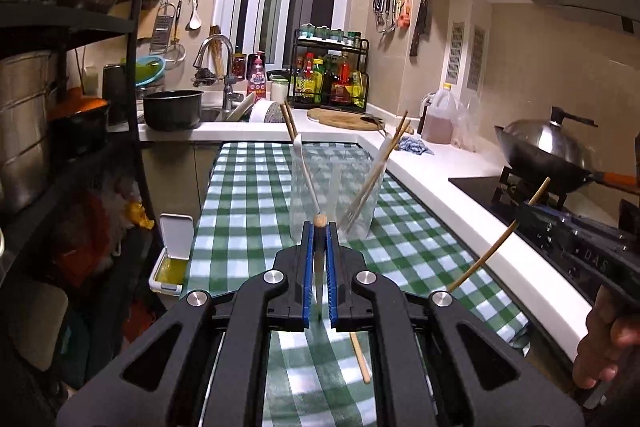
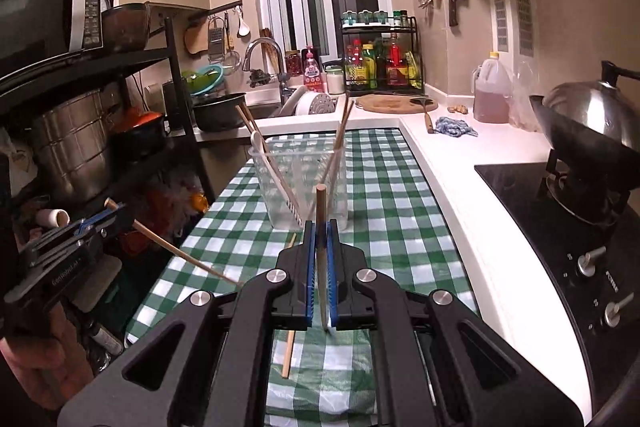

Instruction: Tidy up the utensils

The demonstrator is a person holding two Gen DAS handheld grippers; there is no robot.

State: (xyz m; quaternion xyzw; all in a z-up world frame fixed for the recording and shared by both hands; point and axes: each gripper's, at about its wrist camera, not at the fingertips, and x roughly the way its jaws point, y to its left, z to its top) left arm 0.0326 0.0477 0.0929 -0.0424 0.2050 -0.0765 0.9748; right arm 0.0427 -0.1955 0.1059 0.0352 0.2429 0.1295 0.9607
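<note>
Jaws: both clamped | 1 chopstick [image 1: 319, 223] pinched per gripper [image 1: 319, 227]

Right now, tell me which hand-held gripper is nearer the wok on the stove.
Right. The right hand-held gripper has the wok ahead to its right; the left hand-held gripper sits farther away, by the black shelf rack.
</note>
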